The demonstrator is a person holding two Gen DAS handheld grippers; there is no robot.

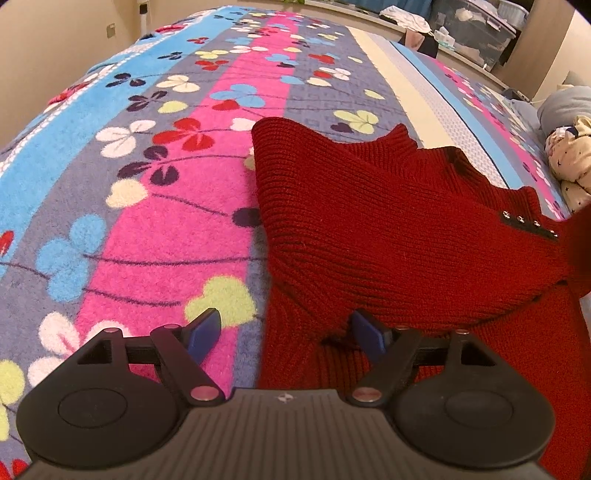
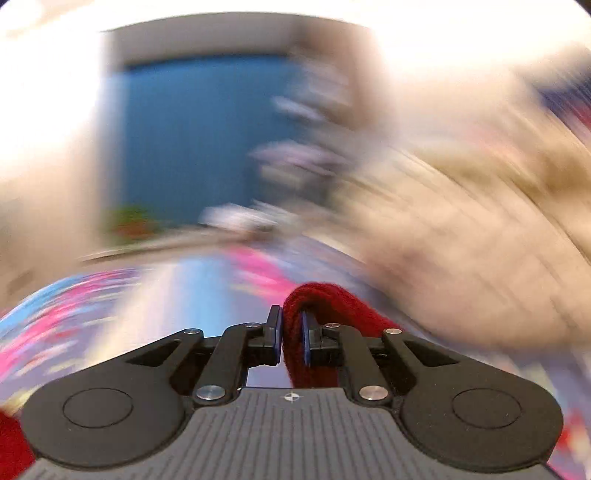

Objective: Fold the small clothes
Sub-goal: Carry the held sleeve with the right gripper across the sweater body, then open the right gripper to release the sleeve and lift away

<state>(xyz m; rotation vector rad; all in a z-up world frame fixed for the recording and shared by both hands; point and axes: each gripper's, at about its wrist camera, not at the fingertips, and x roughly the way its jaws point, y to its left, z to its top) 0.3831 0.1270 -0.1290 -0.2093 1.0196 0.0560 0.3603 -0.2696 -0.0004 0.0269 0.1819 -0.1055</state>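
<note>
A bed covered by a flower-print blanket (image 1: 155,206) in pink, blue and grey stripes filled the room, with storage boxes (image 1: 476,26) along the far wall. On it lay the red knit sweater (image 1: 388,221), its body spread toward the bed's right half, its shoulder snap placket (image 1: 532,225) near the right edge of the view. The right gripper (image 2: 291,338) had its jaws clamped on a fold of the red knit, and its view was heavily smeared, which suggested fast motion. The left gripper (image 1: 286,332) hovered low at the sweater's near left edge, jaws wide apart and holding nothing. The step appeared to be carrying one side over the body; next, the left jaws would likely need to pinch that near edge. Bare blanket lay to the left, while a bundle of other clothes (image 1: 572,162) crowded the right.
</note>
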